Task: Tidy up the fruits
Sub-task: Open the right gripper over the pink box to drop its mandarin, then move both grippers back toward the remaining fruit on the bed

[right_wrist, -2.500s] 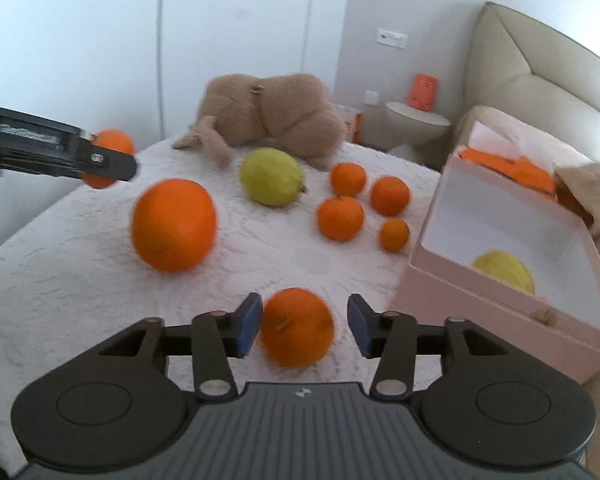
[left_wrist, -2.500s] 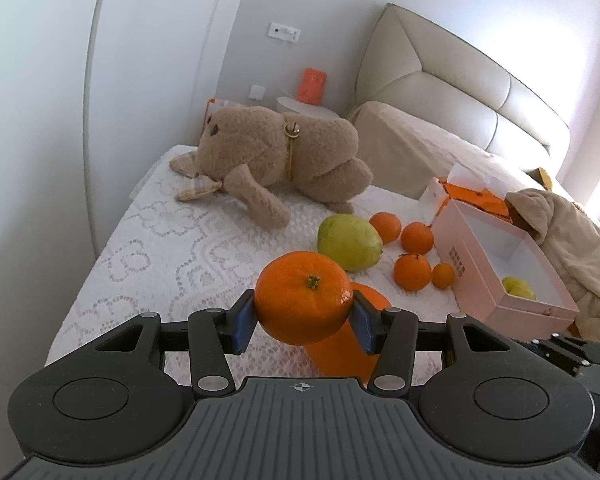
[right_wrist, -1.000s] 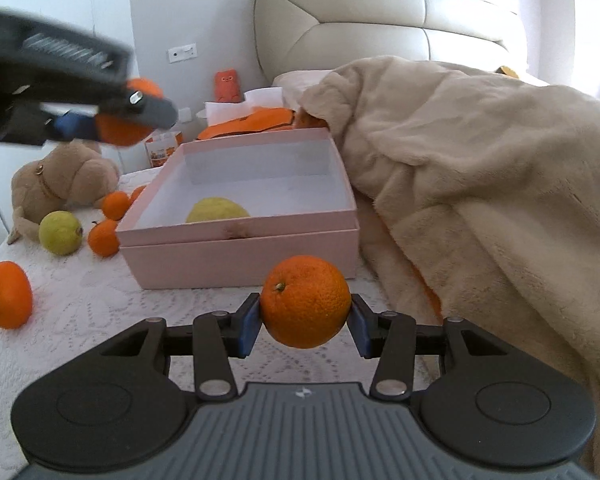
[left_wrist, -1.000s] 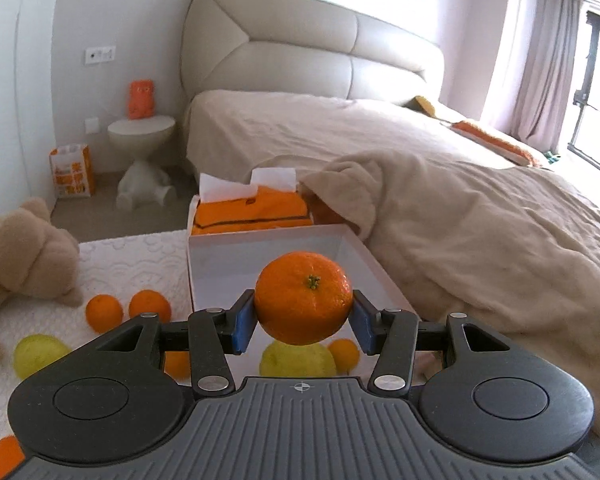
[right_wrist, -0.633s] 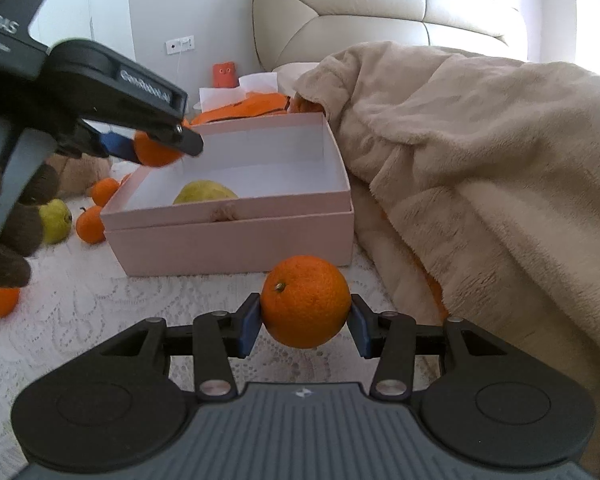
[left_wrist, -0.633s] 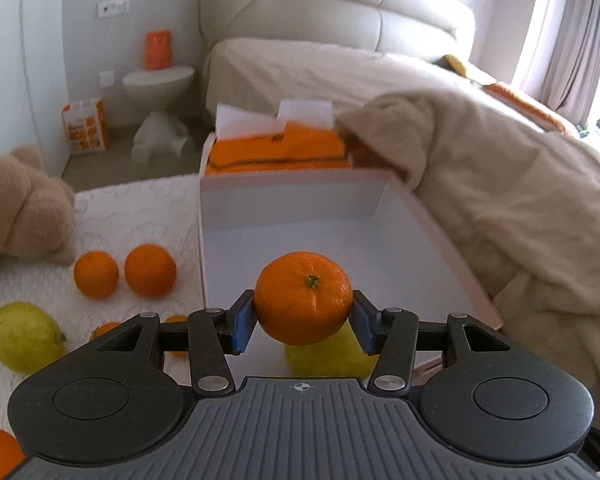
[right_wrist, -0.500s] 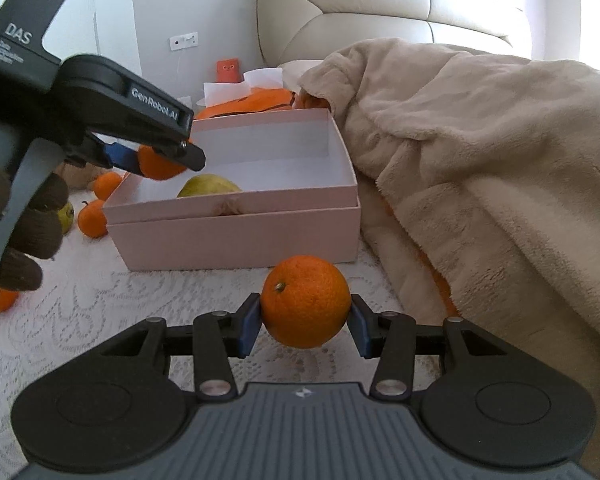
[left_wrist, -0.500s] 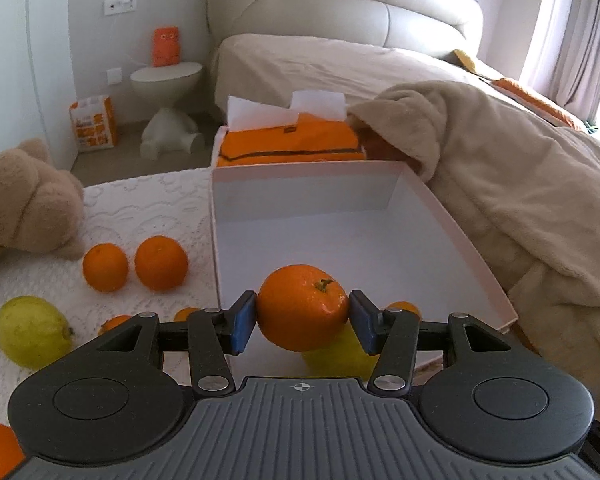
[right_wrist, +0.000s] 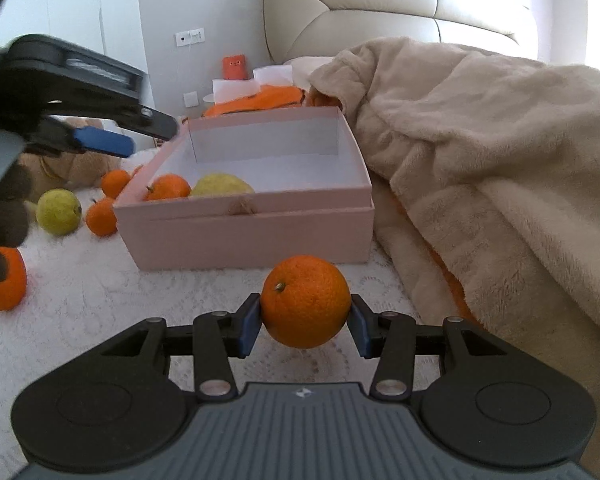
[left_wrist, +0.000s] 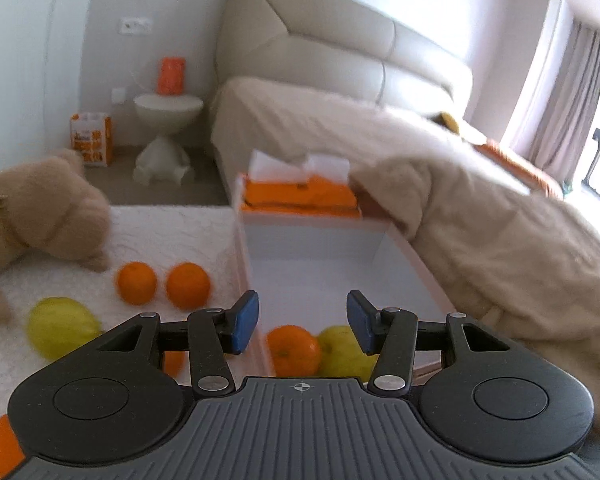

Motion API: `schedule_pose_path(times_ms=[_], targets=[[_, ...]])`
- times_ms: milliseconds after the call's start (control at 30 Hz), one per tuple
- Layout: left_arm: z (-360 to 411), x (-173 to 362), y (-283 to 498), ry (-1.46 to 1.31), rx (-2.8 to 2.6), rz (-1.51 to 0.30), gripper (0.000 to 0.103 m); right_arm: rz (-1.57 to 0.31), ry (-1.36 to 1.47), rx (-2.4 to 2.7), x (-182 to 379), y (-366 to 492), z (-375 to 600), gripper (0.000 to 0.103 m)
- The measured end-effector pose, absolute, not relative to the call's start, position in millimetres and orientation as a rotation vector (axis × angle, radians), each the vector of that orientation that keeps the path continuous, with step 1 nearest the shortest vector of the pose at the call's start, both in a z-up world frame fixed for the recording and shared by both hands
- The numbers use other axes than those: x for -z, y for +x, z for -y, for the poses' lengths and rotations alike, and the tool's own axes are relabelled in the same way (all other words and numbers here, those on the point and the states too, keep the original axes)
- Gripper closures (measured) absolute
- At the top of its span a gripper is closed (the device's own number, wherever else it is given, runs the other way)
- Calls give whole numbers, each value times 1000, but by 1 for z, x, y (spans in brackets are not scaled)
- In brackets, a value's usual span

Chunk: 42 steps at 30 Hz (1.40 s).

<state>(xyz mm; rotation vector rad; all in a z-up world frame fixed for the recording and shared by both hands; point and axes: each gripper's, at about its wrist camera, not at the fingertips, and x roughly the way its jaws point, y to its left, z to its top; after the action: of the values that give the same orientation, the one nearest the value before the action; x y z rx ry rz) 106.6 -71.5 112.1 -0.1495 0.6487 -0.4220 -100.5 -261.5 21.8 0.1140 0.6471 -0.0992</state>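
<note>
My left gripper (left_wrist: 302, 312) hangs over the near left corner of the pink box (left_wrist: 316, 236). Its jaws are closing with nothing between them. Below it, inside the box, an orange (left_wrist: 294, 350) lies beside a yellow-green fruit (left_wrist: 346, 350). In the right wrist view the same orange (right_wrist: 168, 187) and yellow-green fruit (right_wrist: 222, 185) show over the box's front wall (right_wrist: 244, 236). My right gripper (right_wrist: 306, 316) is shut on another orange (right_wrist: 306, 306), held above the white lace cover in front of the box.
Two oranges (left_wrist: 136, 282) (left_wrist: 188, 285) and a yellow-green fruit (left_wrist: 62, 326) lie left of the box, with a plush toy (left_wrist: 40, 216) behind them. Another orange (right_wrist: 4, 282) sits near left. A beige blanket (right_wrist: 500, 160) crowds the box's right side; an orange tissue box (left_wrist: 300, 196) stands behind it.
The left gripper let go of its orange, which now lies in the box beside the yellow-green fruit. The left gripper shifted leftward. The right gripper held still with its orange.
</note>
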Motion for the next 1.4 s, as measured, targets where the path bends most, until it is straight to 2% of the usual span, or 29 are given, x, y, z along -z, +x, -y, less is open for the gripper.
schedule_pose_path(times_ms=[133,300,433,567,833,1100,1400], targets=[[34,-114,87,-178,349,-606,49,-581,163,65,-56,-91,260,58],[-10,-108,66,-196,245,-610,49,-427,181,38,-128,-52,251,58],[-37,-103,56,-202,177,-622,50,-450,157,7,-162,8,245,58],[-55,-98,50,-227,158,-636,50,-599,84,68,-137,60,241,58],[-58,-93,41,-223,178,-637,50,-787,123,141,-66,98,248,58],[-56,-87,43,-226,196,-649,50,-832,103,71,-59,98,235,57],[-60,-84,43,-238,181,-655,50,-751,9,27,-79,79,215,55]])
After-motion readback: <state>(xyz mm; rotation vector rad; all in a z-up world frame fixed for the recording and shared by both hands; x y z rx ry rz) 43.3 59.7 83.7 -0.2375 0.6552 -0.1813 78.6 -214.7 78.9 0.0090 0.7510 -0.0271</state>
